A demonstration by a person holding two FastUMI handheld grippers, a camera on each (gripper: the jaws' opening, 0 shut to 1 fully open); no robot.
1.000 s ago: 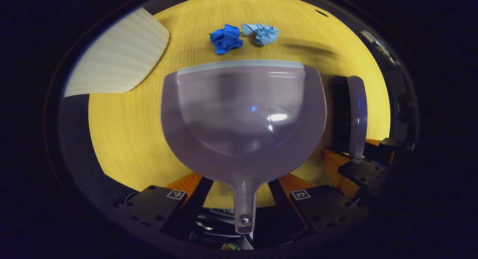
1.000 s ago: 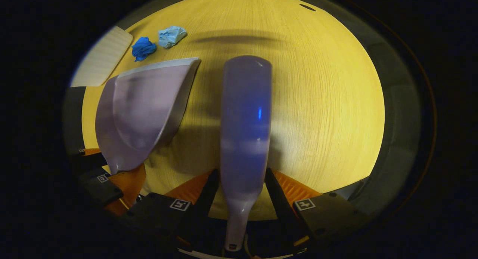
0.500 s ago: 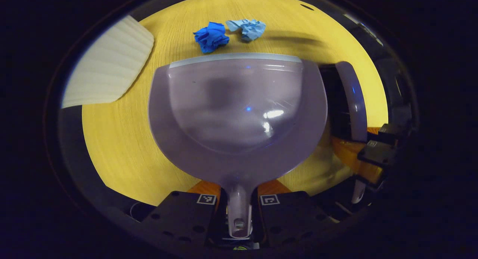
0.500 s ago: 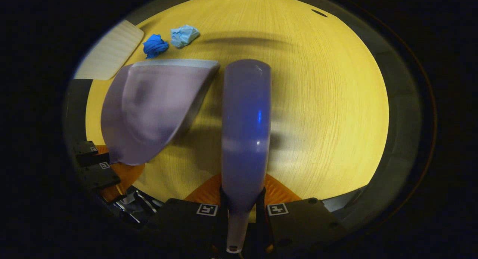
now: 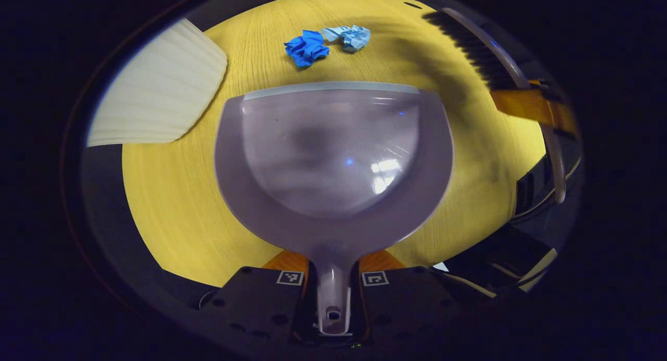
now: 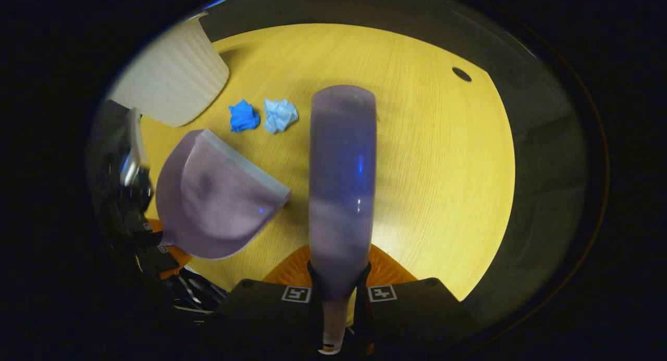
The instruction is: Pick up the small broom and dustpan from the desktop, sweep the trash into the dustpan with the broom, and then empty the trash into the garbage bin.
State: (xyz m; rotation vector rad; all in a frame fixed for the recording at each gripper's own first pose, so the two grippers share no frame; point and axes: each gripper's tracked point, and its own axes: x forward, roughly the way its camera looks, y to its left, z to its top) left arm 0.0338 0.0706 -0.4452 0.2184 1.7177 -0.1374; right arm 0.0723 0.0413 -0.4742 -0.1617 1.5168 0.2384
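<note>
Dustpan, lilac plastic: your left gripper pinches its handle between both fingers; your right gripper clamps the lilac-backed broom, crumpled blue paper wads lying ahead.

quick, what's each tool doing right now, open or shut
Left tool: shut on the handle of the pale lilac plastic dustpan.
Right tool: shut on the handle of the lilac small broom.

Dim, warm overhead light, glare on the dustpan, soft shadows, fisheye-bent edges
</note>
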